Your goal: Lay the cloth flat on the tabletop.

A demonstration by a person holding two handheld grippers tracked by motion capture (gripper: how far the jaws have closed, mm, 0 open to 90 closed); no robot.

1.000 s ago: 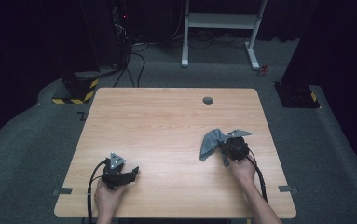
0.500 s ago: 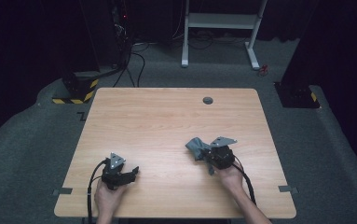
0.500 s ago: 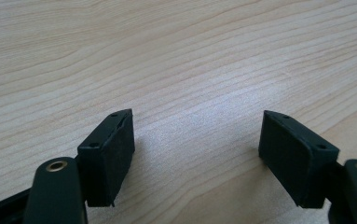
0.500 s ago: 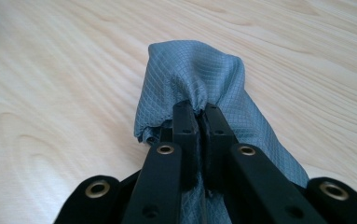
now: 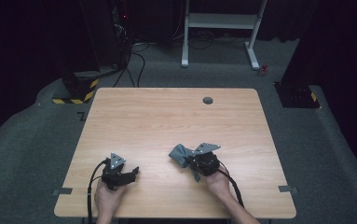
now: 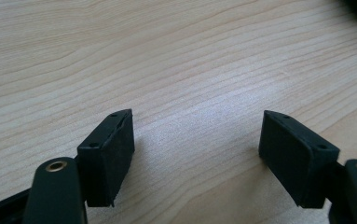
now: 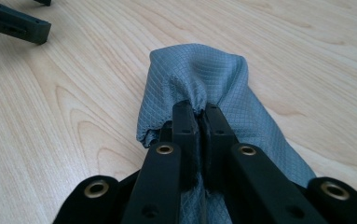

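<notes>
Pinching a bunched grey cloth (image 7: 199, 88) tight, the right gripper (image 7: 195, 116) is holding it over the table (image 5: 167, 116) — left gripper (image 6: 197, 137) sitting wide open, empty; cloth not yet laid out, goal unclear.

Tool (image 6: 197, 140) agape above bare table (image 6: 167, 56)

On the light wooden bench (image 5: 176, 121), the left hand-held gripper (image 5: 130, 175) rests near the front edge; to its right, the right hand-held gripper (image 5: 184, 161) pinches a grey quilted cloth (image 5: 179, 154) lying on the bench.
</notes>
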